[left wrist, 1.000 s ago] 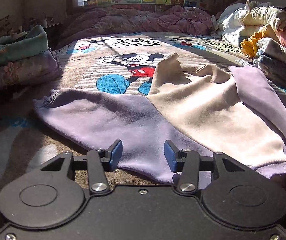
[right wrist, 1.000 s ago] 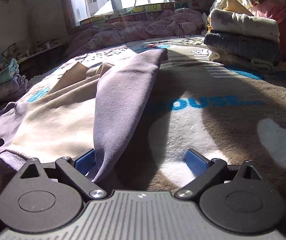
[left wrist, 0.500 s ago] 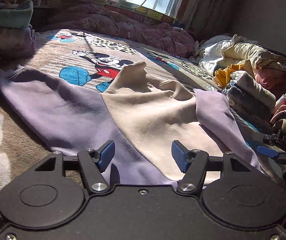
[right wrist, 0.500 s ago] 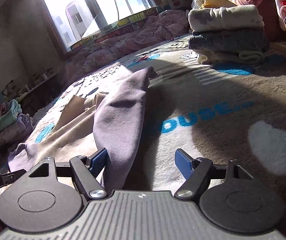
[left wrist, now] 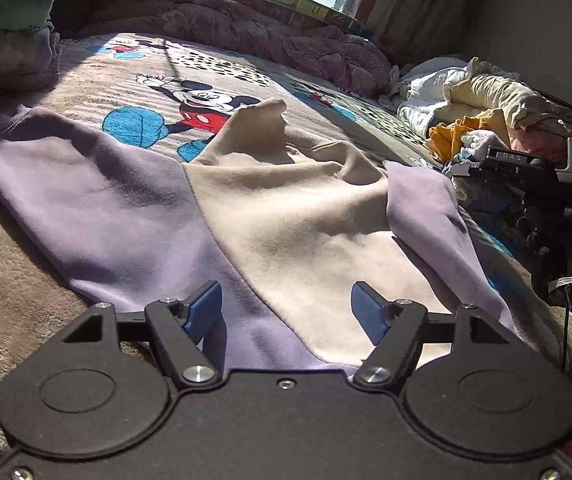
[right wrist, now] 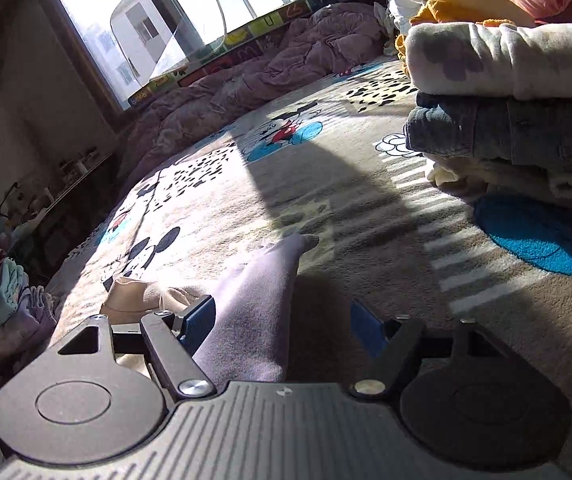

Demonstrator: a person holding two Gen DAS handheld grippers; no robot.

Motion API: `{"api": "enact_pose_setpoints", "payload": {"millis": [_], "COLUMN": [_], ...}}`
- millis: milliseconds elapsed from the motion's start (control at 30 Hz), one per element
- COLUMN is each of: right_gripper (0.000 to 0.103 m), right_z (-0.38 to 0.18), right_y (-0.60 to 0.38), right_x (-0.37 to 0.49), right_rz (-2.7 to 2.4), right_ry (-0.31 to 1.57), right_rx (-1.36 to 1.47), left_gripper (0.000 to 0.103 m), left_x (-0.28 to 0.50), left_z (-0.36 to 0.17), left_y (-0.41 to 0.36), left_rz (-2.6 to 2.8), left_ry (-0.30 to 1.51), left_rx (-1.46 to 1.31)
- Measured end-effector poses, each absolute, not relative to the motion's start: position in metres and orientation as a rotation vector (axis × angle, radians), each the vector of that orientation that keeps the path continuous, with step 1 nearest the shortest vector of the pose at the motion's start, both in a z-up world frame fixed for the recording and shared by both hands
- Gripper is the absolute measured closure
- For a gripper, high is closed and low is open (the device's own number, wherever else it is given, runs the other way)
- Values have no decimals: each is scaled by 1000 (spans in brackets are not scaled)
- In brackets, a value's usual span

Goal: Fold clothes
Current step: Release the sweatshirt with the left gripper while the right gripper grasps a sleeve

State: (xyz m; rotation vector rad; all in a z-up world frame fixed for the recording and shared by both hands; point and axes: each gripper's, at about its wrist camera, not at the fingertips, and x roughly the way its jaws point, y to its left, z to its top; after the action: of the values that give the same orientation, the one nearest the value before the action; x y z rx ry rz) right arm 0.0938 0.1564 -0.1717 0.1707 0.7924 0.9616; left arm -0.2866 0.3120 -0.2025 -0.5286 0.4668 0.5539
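Observation:
A beige and lilac sweatshirt (left wrist: 286, 216) lies spread on the Mickey Mouse blanket (left wrist: 134, 76). Its left sleeve (left wrist: 86, 192) stretches out to the left and its right sleeve (left wrist: 430, 216) lies folded along the body. My left gripper (left wrist: 286, 312) is open and empty just above the hem. My right gripper (right wrist: 282, 324) is open, with the lilac right sleeve (right wrist: 258, 292) lying between its fingers next to the left pad. The right gripper also shows at the right of the left wrist view (left wrist: 526, 168).
Folded clothes (right wrist: 518, 92) are stacked at the right. A loose pile of laundry (left wrist: 478, 112) lies beyond it. A pink quilt (left wrist: 278, 32) is bunched under the window. Another folded stack (left wrist: 10, 40) sits at the far left.
Both grippers have swung and moved forward over the sweatshirt. The left jaws have opened wider. The right gripper has advanced along the right sleeve toward its cuff.

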Motion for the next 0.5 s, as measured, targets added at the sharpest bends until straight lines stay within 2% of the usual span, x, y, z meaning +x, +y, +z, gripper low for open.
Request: {"api": "enact_pose_setpoints", "payload": {"millis": [133, 267, 333, 367, 400, 500], "right_gripper": [31, 43, 58, 72, 81, 95], "right_z": [-175, -178, -179, -178, -177, -170], "right_y": [178, 190, 194, 196, 197, 195], "right_x": [113, 128, 133, 133, 133, 129], "right_rz": [960, 948, 957, 966, 975, 1007], "right_ry": [819, 853, 864, 867, 864, 839], "right_rx": [152, 157, 162, 161, 160, 170], "left_gripper": [32, 32, 32, 32, 32, 32], "left_x": [-284, -284, -285, -285, -285, -286], "left_z": [-206, -207, -207, -207, -207, -207], "left_y": [315, 316, 317, 317, 318, 317], "left_rz": [549, 542, 539, 539, 539, 541], "left_ry": [477, 478, 476, 476, 475, 474], "left_rx": [-545, -549, -554, -556, -559, -560]}}
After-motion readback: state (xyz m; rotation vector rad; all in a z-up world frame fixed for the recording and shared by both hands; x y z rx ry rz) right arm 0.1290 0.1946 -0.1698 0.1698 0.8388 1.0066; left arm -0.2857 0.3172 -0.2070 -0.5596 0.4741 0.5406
